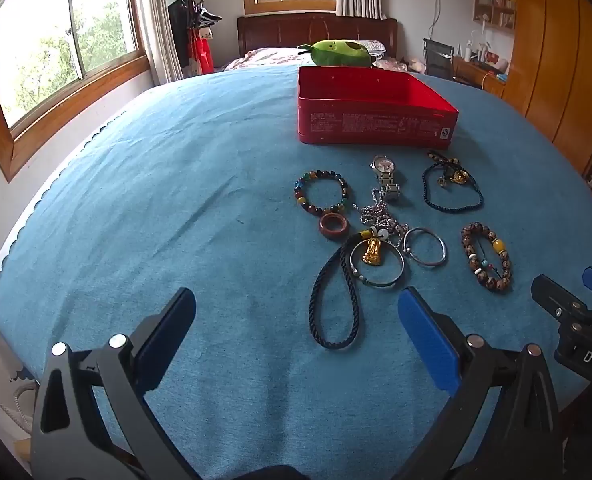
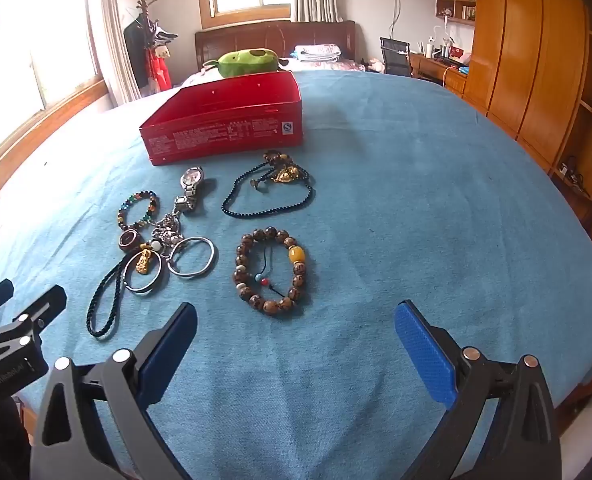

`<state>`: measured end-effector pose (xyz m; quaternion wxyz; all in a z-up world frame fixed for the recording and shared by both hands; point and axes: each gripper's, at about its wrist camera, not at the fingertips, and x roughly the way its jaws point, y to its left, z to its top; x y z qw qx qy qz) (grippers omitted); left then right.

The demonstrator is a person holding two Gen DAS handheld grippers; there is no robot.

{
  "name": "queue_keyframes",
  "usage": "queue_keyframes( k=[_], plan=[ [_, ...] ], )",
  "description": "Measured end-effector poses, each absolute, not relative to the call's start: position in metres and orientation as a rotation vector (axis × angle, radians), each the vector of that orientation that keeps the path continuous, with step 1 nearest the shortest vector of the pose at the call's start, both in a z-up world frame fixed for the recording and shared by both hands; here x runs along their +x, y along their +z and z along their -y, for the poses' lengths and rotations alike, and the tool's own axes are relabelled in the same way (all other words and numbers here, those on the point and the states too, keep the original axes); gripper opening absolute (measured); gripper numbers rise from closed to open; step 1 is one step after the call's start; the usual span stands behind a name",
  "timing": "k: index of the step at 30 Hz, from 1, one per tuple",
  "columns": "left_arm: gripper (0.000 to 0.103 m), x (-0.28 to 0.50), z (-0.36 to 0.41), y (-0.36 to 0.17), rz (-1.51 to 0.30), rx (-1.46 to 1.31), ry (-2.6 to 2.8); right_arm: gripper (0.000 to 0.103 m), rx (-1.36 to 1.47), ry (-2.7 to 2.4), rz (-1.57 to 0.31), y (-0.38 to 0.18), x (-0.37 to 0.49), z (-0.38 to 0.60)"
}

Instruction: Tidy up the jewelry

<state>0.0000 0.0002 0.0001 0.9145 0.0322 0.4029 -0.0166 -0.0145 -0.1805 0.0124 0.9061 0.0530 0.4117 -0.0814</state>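
Hovering wide open and empty, the left tongs (image 1: 296, 332) in the left wrist view hang over the blue-covered surface (image 1: 155, 200), with the jewelry spread on the near side of the open red tin (image 1: 372, 116): a multicolour bead bracelet (image 1: 322, 196), wristwatch (image 1: 386, 176), silver chain (image 1: 378, 216), gold pendant on a dark cord (image 1: 370, 256) and two bangles (image 1: 424, 246). From the right wrist view, the right tongs (image 2: 296, 336) are equally spread and hold nothing; the brown bead bracelet (image 2: 271, 270) lies nearest them, well short of the tin (image 2: 223, 136). Judging by the overlap, lifting the pendant cord could drag the chain and bangles along, tangling them.
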Motion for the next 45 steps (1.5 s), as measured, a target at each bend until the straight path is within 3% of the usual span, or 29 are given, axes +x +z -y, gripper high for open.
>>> queue_keyframes(
  k=[45],
  plan=[
    [0.100, 0.0059, -0.0017, -0.0030, -0.838, 0.078, -0.035, 0.099, 0.107, -0.169, -0.861, 0.0093, -0.0106, 0.1802]
  ],
)
